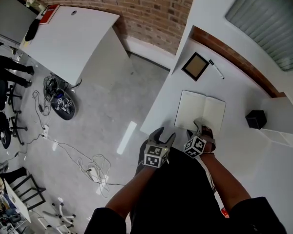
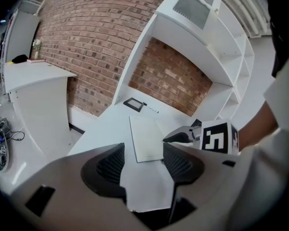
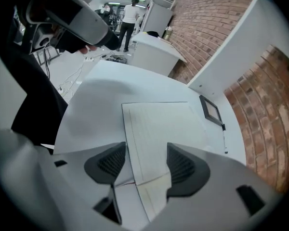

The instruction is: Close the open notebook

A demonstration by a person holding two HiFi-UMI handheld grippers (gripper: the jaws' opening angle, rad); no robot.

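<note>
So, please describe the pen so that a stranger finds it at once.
Look at the white desk against the brick wall. Beyond the open notebook lies a dark square frame, and the pen lies beside it. It is the only thin white stick.

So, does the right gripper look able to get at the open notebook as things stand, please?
Probably yes: the right gripper is open and sits at the near edge of the notebook, whose pages show between its jaws. Nothing lies on the pages, and the left gripper is off to the side.
</note>
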